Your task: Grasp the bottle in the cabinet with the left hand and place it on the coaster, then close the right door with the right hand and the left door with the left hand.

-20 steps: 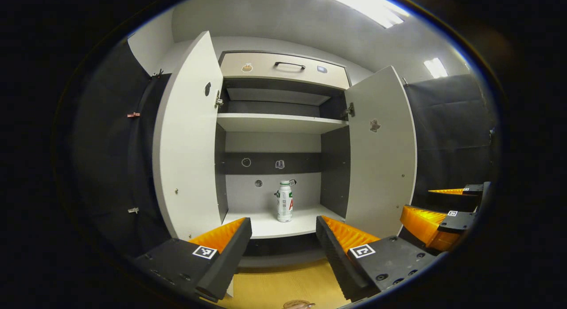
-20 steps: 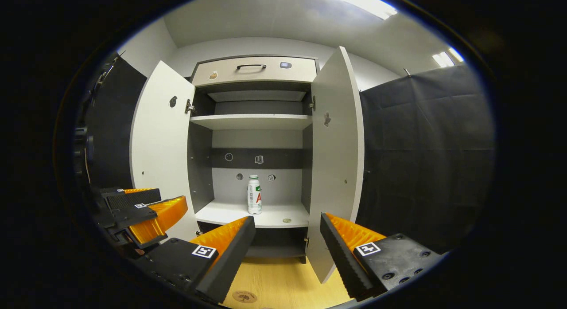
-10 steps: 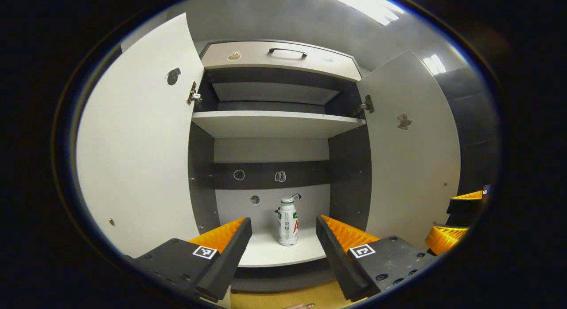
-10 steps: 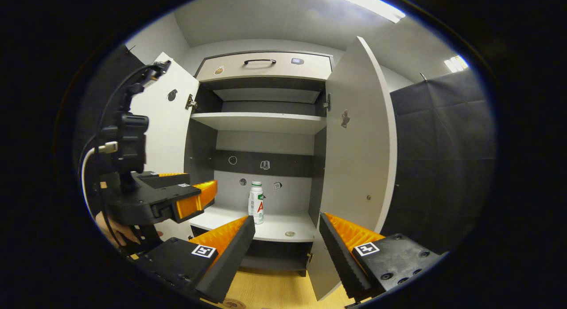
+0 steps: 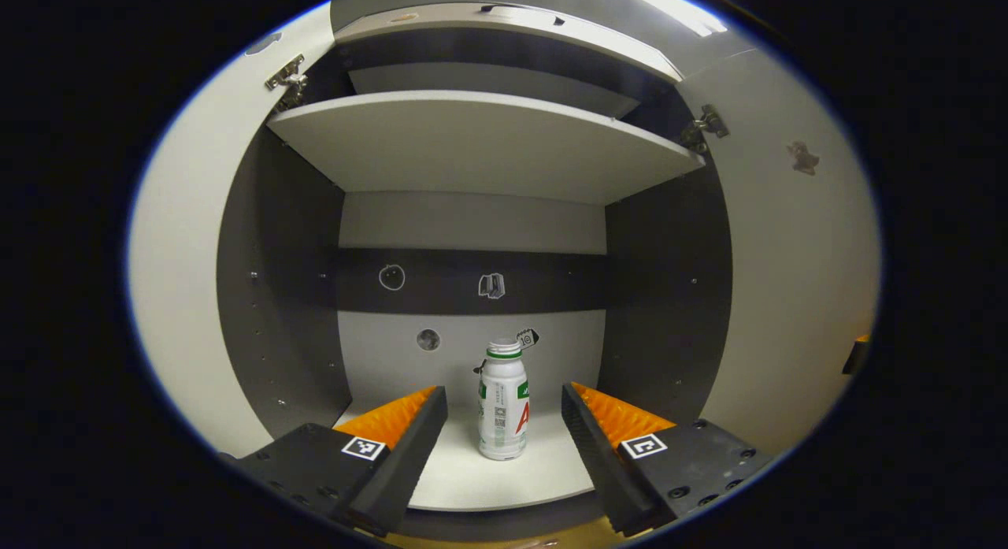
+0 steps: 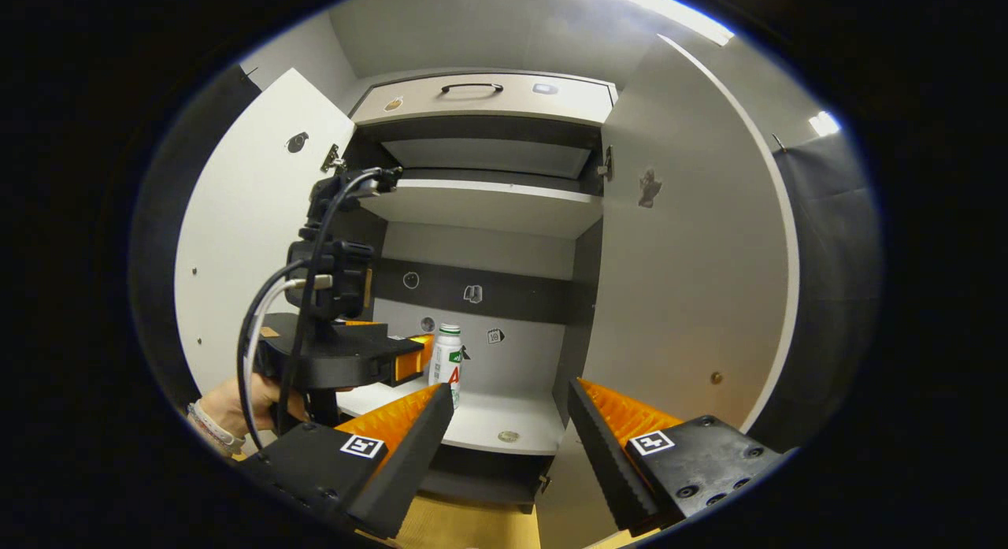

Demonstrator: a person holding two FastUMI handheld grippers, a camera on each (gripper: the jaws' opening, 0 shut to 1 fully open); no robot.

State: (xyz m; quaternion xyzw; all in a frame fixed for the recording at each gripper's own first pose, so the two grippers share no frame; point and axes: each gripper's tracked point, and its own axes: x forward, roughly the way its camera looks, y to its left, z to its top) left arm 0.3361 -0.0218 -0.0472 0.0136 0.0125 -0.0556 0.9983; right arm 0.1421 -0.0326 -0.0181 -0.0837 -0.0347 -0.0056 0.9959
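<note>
One small plastic bottle (image 5: 503, 401) stands upright at lower centre on the cabinet shelf (image 5: 504, 486), between the left gripper's (image 5: 504, 411) wide-apart jaws. Likely light, smooth; grip mid-body. Right gripper (image 6: 510, 411) jaws apart.

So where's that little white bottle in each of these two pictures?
Left gripper view: the bottle stands low in the middle, upright on the cabinet's bottom shelf, between the left gripper's open fingers.
Right gripper view: the bottle is left of centre, just past the left gripper.
Shared landmark: the small sticker on the back wall beside the bottle's cap.
</note>
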